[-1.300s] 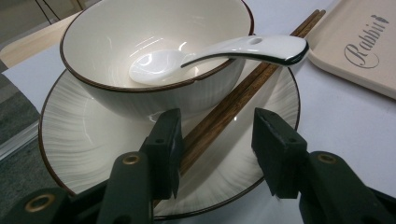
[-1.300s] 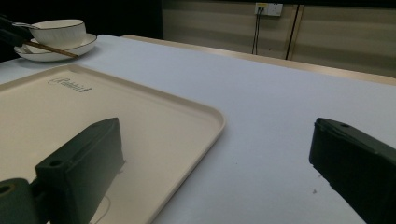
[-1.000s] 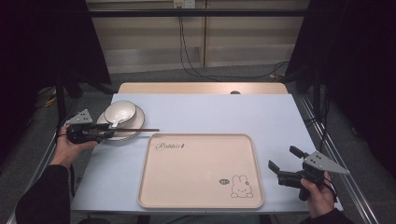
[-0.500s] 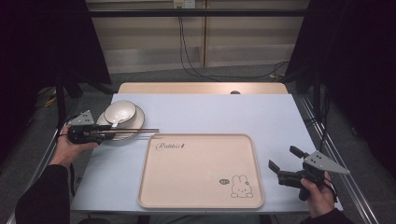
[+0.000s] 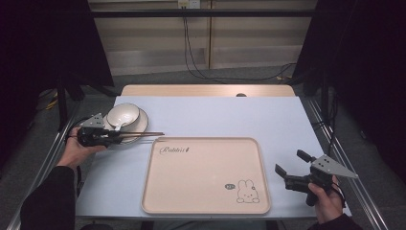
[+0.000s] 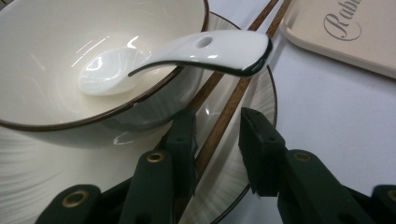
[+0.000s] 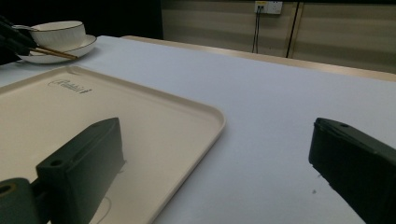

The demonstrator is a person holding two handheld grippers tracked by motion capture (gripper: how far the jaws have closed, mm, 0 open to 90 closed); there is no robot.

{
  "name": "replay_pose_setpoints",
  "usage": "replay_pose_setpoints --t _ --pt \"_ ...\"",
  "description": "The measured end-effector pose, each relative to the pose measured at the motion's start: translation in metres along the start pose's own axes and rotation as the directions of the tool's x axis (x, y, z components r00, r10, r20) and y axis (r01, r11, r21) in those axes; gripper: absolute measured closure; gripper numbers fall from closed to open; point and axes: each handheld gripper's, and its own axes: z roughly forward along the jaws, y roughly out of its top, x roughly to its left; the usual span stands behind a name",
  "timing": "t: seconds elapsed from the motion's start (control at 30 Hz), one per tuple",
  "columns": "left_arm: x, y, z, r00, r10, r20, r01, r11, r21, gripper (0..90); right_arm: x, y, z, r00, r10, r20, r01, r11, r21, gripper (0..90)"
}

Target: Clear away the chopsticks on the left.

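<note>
A white bowl (image 5: 122, 115) stands on a white plate (image 5: 140, 125) at the table's left, with a white spoon (image 6: 187, 51) resting in it, handle over the rim. A pair of brown chopsticks (image 5: 146, 133) lies across the plate's near edge and points right. My left gripper (image 6: 217, 123) lies level at the plate, and its jaws have just been closing. The chopsticks (image 6: 219, 126) run between the jaws, with a gap still showing at one jaw. My right gripper (image 5: 288, 161) stands open above the table, right of the beige tray (image 5: 206, 191), with nothing between its jaws.
The beige tray (image 7: 140, 121) with a rabbit print lies bare in the middle front of the light blue table (image 5: 239, 115). Dark curtains and metal frame rails flank the table. Cables hang down the back wall.
</note>
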Motion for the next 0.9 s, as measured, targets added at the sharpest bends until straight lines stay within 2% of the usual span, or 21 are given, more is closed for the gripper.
replay_pose_setpoints --t 0.07,0.13,0.17,0.2,0.3,0.33,0.37,0.4,0.5,0.6,0.67,0.73,0.83,0.87,0.9 --pt "0.000 0.003 0.001 1.0000 0.000 0.007 -0.001 0.9998 0.021 67.7 0.000 0.000 0.000 1.0000 0.002 0.004 -0.002 1.000 -0.002 2.6" --pt "0.000 0.004 0.002 0.9999 -0.007 0.010 0.007 0.9996 0.027 67.8 0.000 0.000 0.000 1.0000 0.002 0.005 -0.002 1.000 -0.001 2.6" --pt "0.000 0.004 0.003 0.9999 -0.008 0.015 0.007 0.9999 0.015 67.9 -0.001 0.000 0.000 1.0000 0.003 0.008 -0.003 1.000 0.000 2.6" --pt "0.000 0.006 0.002 0.9999 -0.007 0.015 0.006 0.9993 0.038 69.2 0.000 0.000 0.000 0.9999 0.013 0.009 -0.013 1.000 -0.001 2.6" --pt "-0.001 0.007 0.003 0.9998 -0.004 0.021 0.003 0.9994 0.035 73.7 -0.001 0.000 -0.001 0.9999 0.011 0.006 -0.011 1.000 -0.002 2.6" --pt "-0.002 0.007 0.005 0.9995 -0.011 0.030 0.010 0.9997 0.023 73.7 -0.001 0.000 -0.001 0.9999 0.011 0.006 -0.011 1.000 -0.001 2.6" --pt "-0.001 0.007 0.005 0.9990 -0.005 0.044 0.004 0.9994 0.033 75.6 -0.001 0.000 -0.001 0.9999 0.013 0.008 -0.013 1.000 -0.001 2.6" --pt "-0.001 0.008 0.006 0.9982 -0.022 0.056 0.019 0.9989 0.042 77.2 -0.001 0.000 -0.001 0.9999 0.010 0.007 -0.010 1.000 -0.001 2.6" --pt "-0.001 0.009 0.007 0.9979 -0.033 0.055 0.031 0.9987 0.041 78.4 -0.001 0.000 -0.001 0.9999 0.011 0.013 -0.011 1.000 0.000 2.6" --pt "0.000 0.010 0.007 0.9968 -0.050 0.062 0.047 0.9978 0.047 84.1 -0.001 0.000 -0.001 0.9998 0.012 0.014 -0.012 1.000 0.000 2.6" --pt "-0.001 0.011 0.007 0.9954 -0.054 0.080 0.050 0.9974 0.052 84.4 -0.001 0.000 -0.001 0.9998 0.013 0.015 -0.013 1.000 0.000 2.6" --pt "-0.002 0.012 0.008 0.9933 -0.077 0.087 0.074 0.9965 0.040 84.6 -0.001 0.000 -0.001 0.9998 0.014 0.014 -0.014 1.000 0.000 2.6" --pt "-0.002 0.013 0.007 0.9927 -0.091 0.079 0.087 0.9951 0.048 84.7 -0.001 0.000 -0.001 0.9997 0.017 0.014 -0.017 1.000 0.000 2.6" --pt "-0.002 0.012 0.007 0.9910 -0.100 0.089 0.097 0.9948 0.029 84.7 -0.001 0.000 -0.001 0.9997 0.017 0.014 -0.017 1.000 0.000 2.6" --pt "-0.003 0.013 0.006 0.9913 -0.105 0.079 0.103 0.9941 0.035 84.7 -0.001 0.000 -0.001 0.9997 0.020 0.014 -0.020 1.000 0.000 2.6"
